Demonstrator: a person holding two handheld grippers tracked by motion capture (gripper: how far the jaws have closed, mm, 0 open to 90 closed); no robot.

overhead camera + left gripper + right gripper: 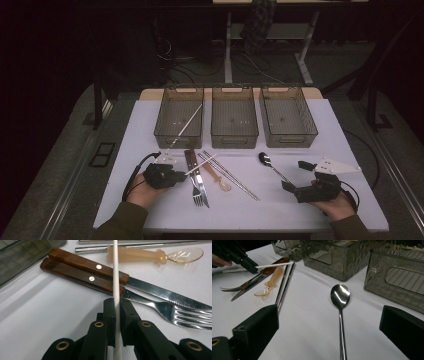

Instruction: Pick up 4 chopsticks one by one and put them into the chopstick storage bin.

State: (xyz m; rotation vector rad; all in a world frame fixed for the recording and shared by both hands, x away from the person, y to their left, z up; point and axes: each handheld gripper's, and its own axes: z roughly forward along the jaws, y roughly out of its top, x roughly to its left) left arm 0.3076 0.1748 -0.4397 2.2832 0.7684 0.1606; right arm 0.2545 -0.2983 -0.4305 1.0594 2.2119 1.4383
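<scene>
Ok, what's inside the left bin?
One white chopstick leans inside the left bin, its upper end on the right rim. The mesh floor looks otherwise bare; the tinted walls blur the corners.

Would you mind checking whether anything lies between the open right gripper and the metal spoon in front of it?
Nothing visible does. The right gripper is open, one jaw on each side of the metal spoon, whose handle runs between them over bare white table. The metal chopsticks lie off to one side.

White table (pixel 320 150) carries three smoky bins (pixel 234 117) along the far edge. Nearer, left to right: fork (pixel 199 192) and wood-handled knife (pixel 191 162), an amber, probably plastic spoon (pixel 218 179), steel chopsticks (pixel 232 177), then a metal spoon (pixel 272 166).
</scene>
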